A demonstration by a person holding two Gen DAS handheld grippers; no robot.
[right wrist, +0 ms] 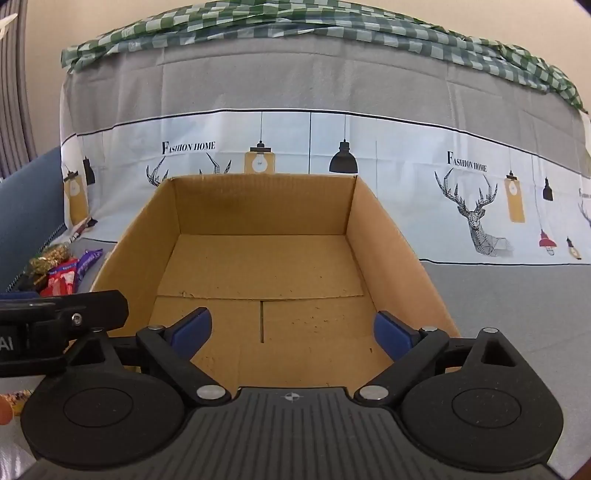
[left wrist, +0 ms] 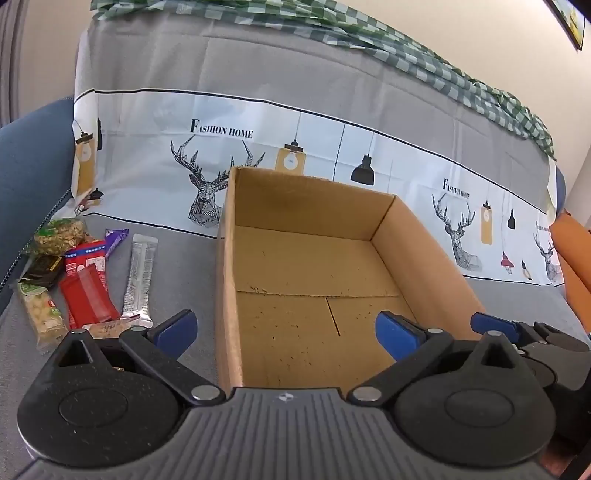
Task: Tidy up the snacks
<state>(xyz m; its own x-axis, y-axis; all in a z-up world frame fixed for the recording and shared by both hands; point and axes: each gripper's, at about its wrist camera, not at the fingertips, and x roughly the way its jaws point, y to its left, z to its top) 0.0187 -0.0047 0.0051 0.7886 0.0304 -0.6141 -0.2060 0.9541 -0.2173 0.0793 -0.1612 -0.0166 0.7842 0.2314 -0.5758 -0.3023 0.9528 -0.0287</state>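
Standing on a grey cloth-covered sofa seat, an open cardboard box occupies the middle of both views, its flaps absent from sight and its floor bare. The box sits just near of the sofa back, which is draped with a printed cloth bearing deer heads, hanging lamps and the words "FASHION HOME". A green checked cloth lies along the top of the sofa back.

The snacks lie in a loose group on the seat to the left of the box, apart from its left wall. Noted in the left wrist view: a silver stick packet nearest the box, a red wrapper beside it, a purple wrapper at the far side, a green-trimmed pack of puffed pieces at the far left, a dark packet near of that, and a clear pack of pale pieces at the near left. None lies inside the box.

Left gripper: jaws spread fully wide, nothing between them, tilted downward over the near left wall of the box. Its left finger sits above the seat, its right finger above the box floor.

Right gripper: jaws spread nearly as wide, nothing held, tilted downward over the near part of the box floor. The two tools hang just beside each other, each showing at the edge of the other's view.
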